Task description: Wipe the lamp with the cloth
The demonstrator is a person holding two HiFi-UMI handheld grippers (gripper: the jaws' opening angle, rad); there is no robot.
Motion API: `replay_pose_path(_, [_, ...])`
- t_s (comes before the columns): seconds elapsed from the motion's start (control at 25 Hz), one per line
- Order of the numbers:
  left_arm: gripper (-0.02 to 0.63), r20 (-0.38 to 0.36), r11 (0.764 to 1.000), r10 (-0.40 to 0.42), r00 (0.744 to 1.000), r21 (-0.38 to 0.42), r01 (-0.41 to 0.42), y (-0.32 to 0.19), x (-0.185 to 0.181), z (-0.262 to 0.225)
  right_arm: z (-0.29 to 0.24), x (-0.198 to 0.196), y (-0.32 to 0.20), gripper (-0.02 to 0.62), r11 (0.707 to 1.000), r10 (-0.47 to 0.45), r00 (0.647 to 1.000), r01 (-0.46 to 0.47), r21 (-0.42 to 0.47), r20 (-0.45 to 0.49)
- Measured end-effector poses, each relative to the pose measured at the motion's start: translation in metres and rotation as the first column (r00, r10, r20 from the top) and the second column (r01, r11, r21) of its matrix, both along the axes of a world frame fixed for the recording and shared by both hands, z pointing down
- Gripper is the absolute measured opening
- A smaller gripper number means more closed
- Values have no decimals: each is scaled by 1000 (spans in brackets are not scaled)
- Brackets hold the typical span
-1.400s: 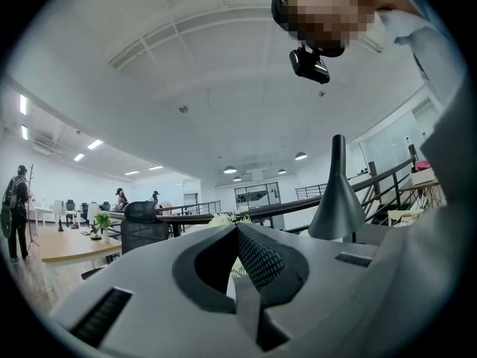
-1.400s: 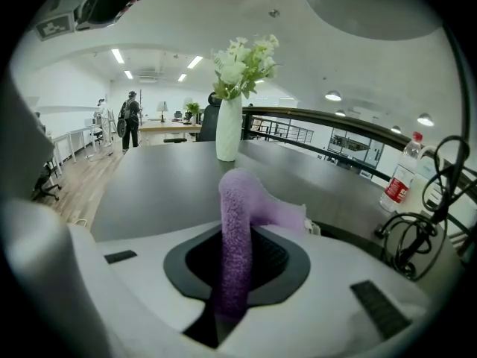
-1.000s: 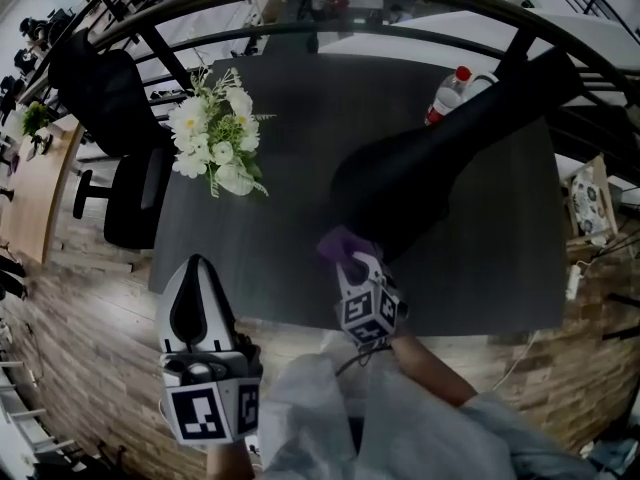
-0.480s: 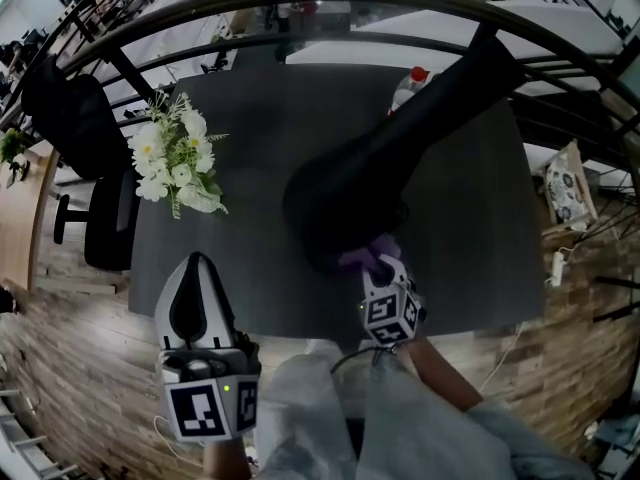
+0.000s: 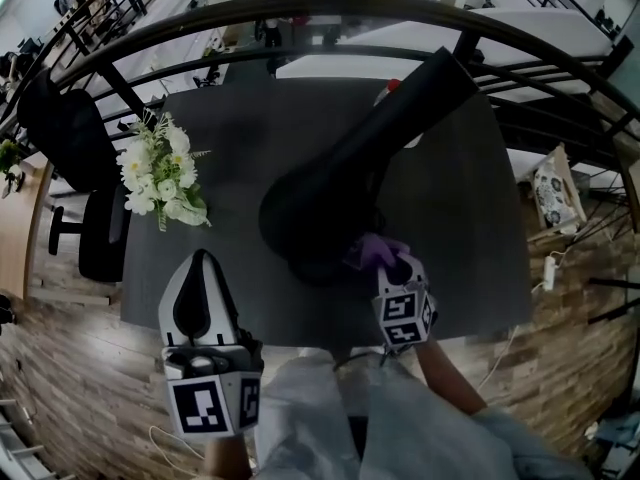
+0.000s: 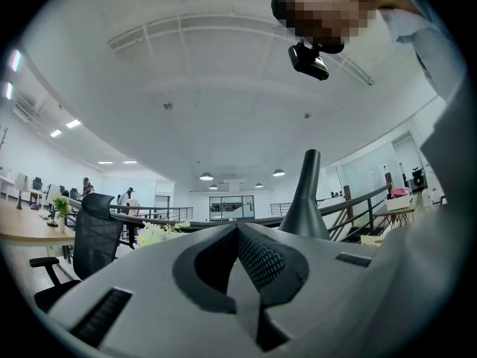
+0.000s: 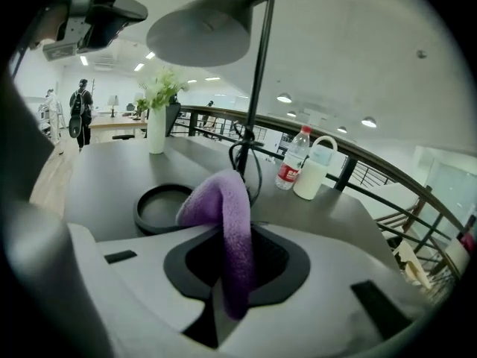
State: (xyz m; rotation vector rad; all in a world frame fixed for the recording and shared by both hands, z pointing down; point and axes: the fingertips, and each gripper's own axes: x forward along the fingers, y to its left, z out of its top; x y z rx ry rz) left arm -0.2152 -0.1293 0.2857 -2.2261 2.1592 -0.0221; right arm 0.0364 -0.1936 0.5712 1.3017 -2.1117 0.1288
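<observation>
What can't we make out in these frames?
- Head view: lamp hides most of the bottle; base indistinct under the shade.
- Right gripper view: the cloth covers the pole's foot, so contact is unclear; bottle label too small.
- Left gripper view: the left hand-held gripper blocks the tabletop.

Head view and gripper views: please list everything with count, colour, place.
Black desk lamp: 1, black, table middle.
Purple fleece cloth: 1, purple, in right gripper.
White flower bouquet: 1, white-green, table's left.
Clear plastic bottle: 1, red label, far side.
White jug: 1, white, beside bottle.
Dark grey table: 1, grey, centre.
Black office chair: 1, black, left of table.
Left gripper: 1, grey, shut, empty, near edge.
Right gripper: 1, grey, shut on cloth.
</observation>
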Motion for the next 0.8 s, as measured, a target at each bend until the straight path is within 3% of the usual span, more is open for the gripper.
replay_pose_path(0.32, [5, -5, 998, 52, 999, 37, -51, -13, 26, -10, -80, 24, -13, 54, 989, 70, 992, -83, 119, 106])
replay_pose_path(0.8, [5, -8, 995, 84, 996, 62, -83, -26, 45, -23, -187, 31, -21, 52, 946, 37, 970, -112, 305, 241])
